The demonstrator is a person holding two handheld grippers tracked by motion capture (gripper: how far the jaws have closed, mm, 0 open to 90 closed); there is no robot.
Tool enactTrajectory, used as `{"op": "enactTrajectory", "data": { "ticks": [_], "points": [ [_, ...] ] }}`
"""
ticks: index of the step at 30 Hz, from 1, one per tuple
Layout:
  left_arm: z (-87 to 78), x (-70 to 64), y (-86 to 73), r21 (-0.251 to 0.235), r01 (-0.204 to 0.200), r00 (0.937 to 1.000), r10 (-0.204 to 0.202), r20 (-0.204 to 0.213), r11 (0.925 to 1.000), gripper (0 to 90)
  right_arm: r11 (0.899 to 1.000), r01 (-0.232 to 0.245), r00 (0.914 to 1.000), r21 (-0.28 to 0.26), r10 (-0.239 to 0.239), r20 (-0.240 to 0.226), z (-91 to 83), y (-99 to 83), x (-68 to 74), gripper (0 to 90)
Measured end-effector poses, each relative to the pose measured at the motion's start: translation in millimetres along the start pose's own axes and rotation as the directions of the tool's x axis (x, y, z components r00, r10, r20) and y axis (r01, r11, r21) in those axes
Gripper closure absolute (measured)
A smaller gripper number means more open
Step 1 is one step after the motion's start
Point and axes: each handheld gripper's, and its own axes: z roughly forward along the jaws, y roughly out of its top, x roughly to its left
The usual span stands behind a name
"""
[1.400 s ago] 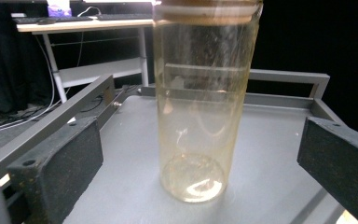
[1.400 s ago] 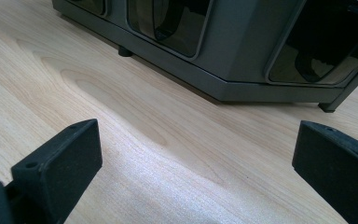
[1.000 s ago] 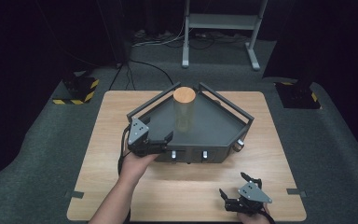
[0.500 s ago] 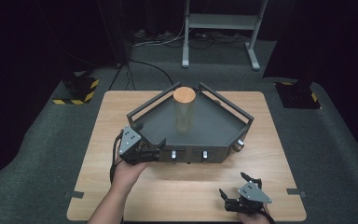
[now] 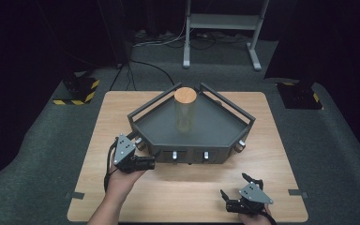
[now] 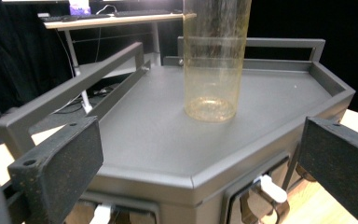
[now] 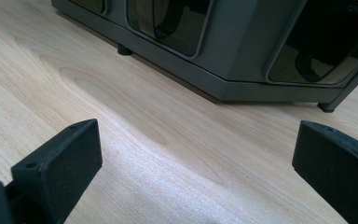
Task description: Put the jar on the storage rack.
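We log the left gripper just off the front-left corner of the grey tray unit, held in the person's left hand. Its jaws stand wide apart with nothing between them — in the left gripper view the two black pads frame the unit's front edge without touching it. The grey three-cornered plate on top tilts toward the table's left edge.

The right gripper sits low near the front-right of the wooden table, well apart from the unit. Its jaws are also spread, empty; the right gripper view shows bare wood grain between the pads and the unit's dark front windows beyond.

On the tray deck stands a clear cylinder, upright, capped with a wooden or cork-coloured top — roughly central, toward the rear. In the left gripper view its wall looks yellowish and hazy. Rails run along the tray's back sides. Small white-tipped latches sit on the front face.

Around the table: dark carpet, a yellow-black striped block at left.
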Motion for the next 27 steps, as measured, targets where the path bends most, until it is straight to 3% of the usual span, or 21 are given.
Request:
{"op": "enactTrajectory", "data": {
  "ticks": [16, 27],
  "points": [
    [-14.6, 1.4, -42.5, 0.046, 0.001, 1.0000, -0.001, 0.004, 0.9989, 0.5, 1.000, 0.005, 1.0000, 0.002, -0.005, 0.003, 0.2, 0.1, 1.0, 0.8],
    [-19.9, -2.8, -82.5, 0.138, 0.004, 0.9998, -0.006, 0.017, 0.9904, 1.1, 1.000, 0.013, 0.9999, 0.003, -0.013, 0.002, 0.3, 0.2, 1.6, 0.8]
  ]
}}
